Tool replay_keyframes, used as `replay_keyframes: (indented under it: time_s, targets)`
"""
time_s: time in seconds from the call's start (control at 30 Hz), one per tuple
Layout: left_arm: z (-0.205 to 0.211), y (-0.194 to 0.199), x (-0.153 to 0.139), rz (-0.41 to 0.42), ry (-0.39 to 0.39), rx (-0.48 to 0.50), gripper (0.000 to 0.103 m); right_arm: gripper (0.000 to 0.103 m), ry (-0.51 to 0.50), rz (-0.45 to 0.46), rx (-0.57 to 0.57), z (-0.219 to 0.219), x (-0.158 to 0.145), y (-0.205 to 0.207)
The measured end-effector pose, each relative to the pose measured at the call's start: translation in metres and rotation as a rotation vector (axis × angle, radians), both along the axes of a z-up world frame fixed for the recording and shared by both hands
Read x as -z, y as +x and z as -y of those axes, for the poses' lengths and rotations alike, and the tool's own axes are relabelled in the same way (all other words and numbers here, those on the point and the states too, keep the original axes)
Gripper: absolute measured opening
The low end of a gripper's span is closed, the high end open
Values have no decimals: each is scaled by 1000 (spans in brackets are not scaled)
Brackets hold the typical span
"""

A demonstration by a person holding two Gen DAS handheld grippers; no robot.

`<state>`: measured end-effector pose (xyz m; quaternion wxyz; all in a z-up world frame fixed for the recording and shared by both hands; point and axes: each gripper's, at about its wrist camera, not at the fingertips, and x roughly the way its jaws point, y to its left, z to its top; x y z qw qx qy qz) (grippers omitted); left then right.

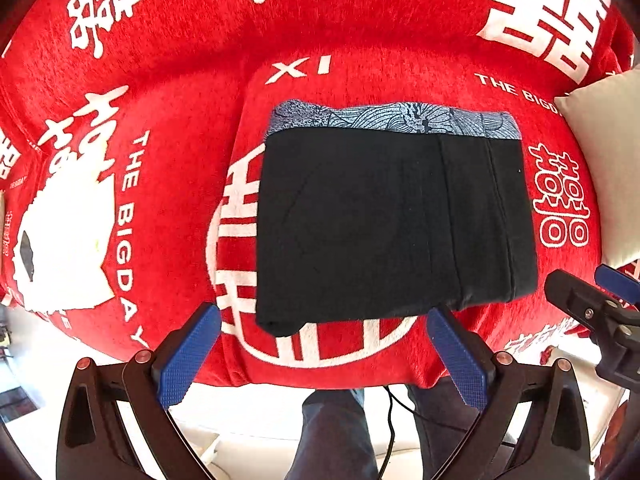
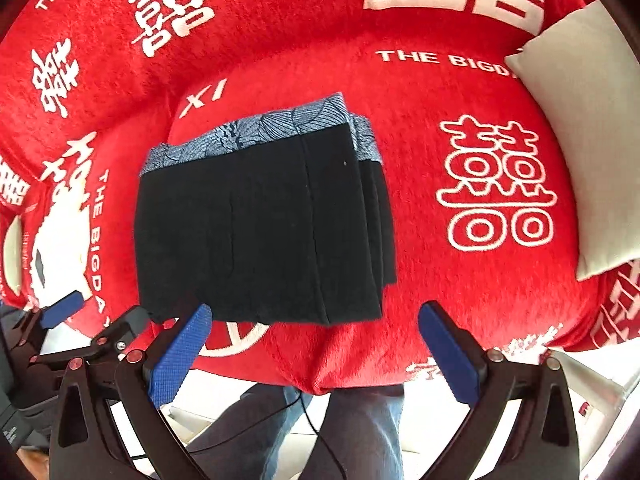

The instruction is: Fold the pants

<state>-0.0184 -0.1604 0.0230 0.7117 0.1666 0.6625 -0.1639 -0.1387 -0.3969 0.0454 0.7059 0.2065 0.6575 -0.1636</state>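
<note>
Pants (image 1: 384,220) folded on red blanket (image 1: 192,128); both jaws released (empty). Right view alone shows stacked side edges.

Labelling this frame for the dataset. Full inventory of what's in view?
pants: 1, black with blue patterned waistband, folded into a flat rectangle, middle of the blanket
blanket: 1, red with white characters and lettering, covers the surface under the pants
pillow: 1, off-white, on the blanket's right edge
cable: 1, black, hanging below the blanket's near edge
person's legs: 2, blue trousers, below the near edge
left gripper: 1, black with blue pads, open, empty
right gripper: 1, same, open, empty
</note>
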Motion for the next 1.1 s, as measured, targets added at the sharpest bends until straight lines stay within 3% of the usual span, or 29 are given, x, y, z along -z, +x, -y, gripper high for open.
replay_keyframes:
  time_s: [0.53,1.1]
  targets:
    - [-12,-11,-16,-2,16,33,103,103,-46,-3,-11,-22,-26,-6]
    - [-14,-10,-22,12,17,29,103,103,-61,-14,-13,-26,-30,-5]
